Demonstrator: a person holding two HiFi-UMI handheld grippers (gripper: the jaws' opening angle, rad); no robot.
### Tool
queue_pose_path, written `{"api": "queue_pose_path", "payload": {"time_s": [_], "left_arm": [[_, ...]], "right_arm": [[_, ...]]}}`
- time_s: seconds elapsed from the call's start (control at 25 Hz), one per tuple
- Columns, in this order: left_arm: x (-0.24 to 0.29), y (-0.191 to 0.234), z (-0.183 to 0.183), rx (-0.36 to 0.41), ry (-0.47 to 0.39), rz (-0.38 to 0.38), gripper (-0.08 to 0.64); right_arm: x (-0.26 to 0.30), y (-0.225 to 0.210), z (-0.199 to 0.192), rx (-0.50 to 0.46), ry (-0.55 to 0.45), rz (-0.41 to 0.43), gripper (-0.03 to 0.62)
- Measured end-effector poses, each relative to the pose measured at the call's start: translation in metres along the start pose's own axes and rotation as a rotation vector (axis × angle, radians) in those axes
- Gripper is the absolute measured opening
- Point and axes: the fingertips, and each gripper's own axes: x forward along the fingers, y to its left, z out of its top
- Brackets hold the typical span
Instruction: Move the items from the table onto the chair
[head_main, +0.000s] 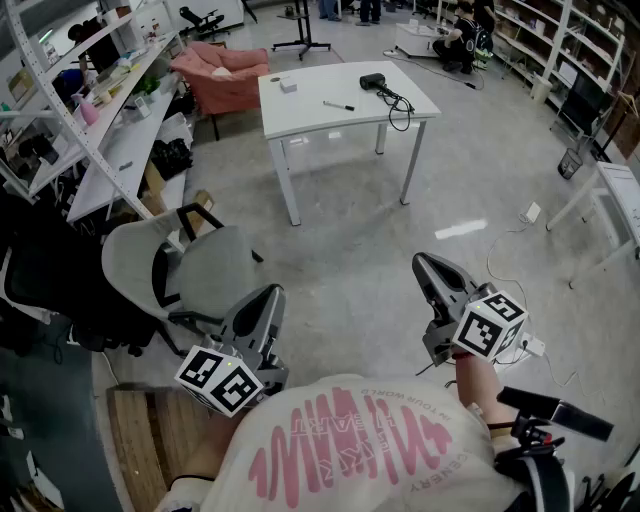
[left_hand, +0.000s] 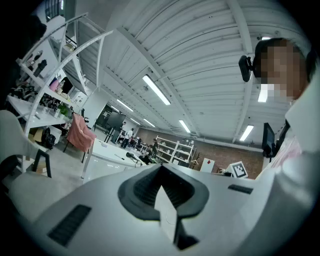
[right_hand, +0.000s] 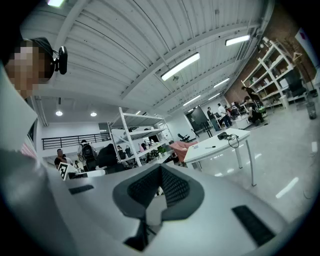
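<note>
**Standing well apart from the table, both grippers closed and empty**

Held low and level in the head view, the left gripper (head_main: 272, 293) and the right gripper (head_main: 420, 261) both point toward the white rectangular table (head_main: 310, 125). The table stands well apart from them across the grey polished floor (head_main: 360, 240). Each gripper's own view shows its two jaws pressed together at the tips, with nothing between them.

All three items lie on the tabletop. A black handheld device with a black cord (head_main: 374, 83) sits near the far right corner, its cord looping toward the right edge. A black pen (head_main: 338, 105) lies near the middle. A small white box (head_main: 288, 86) rests toward the far left side. None of them touches another.

A pink upholstered armchair (head_main: 220, 72) stands just beyond the table's far left corner. A grey padded office chair (head_main: 195, 265) with black armrests stands near the left gripper, beside white metal shelving (head_main: 100, 110) loaded with small goods. Which of the two chairs the task means cannot be told.

The person's white shirt with pink print (head_main: 350, 450) fills the lower edge of the head view. The square-marker cube on each gripper shows just above it. A few people stand or crouch among more shelves at the far end of the room.
</note>
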Motion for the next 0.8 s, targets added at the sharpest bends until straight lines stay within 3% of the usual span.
{"api": "queue_pose_path", "payload": {"time_s": [0.64, 0.8], "left_arm": [[-0.004, 0.029, 0.013, 0.027, -0.017, 0.000, 0.008], [0.005, 0.039, 0.012, 0.047, 0.013, 0.026, 0.008]], "right_arm": [[0.020, 0.011, -0.003, 0.019, -0.029, 0.014, 0.014], [0.026, 0.004, 0.000, 0.038, -0.038, 0.013, 0.014]]}}
